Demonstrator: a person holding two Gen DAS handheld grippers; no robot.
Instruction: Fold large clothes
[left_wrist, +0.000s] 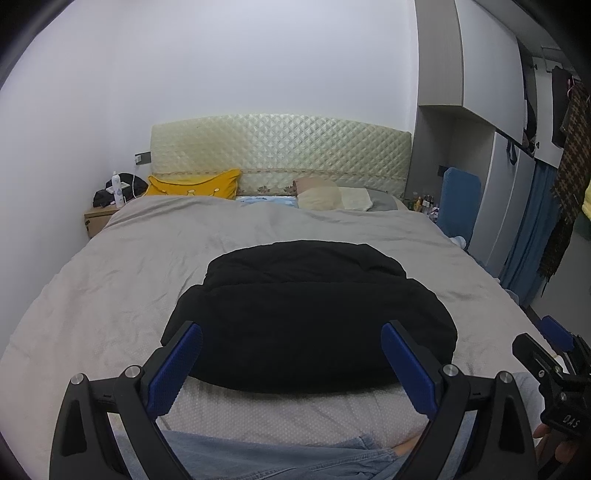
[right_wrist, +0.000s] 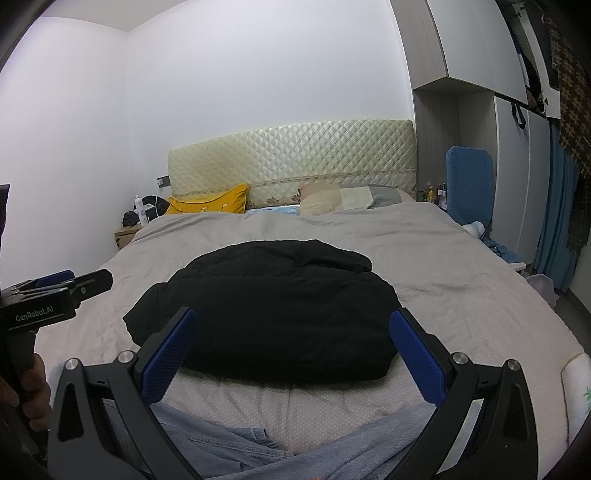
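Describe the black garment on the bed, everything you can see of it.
The black garment is a thick, puffy, matte piece, folded into a compact rounded bundle, with a smaller layer showing at its far end. It lies flat on the grey bedcover near the foot of the bed. Both the left gripper and right gripper are open and not touching it.
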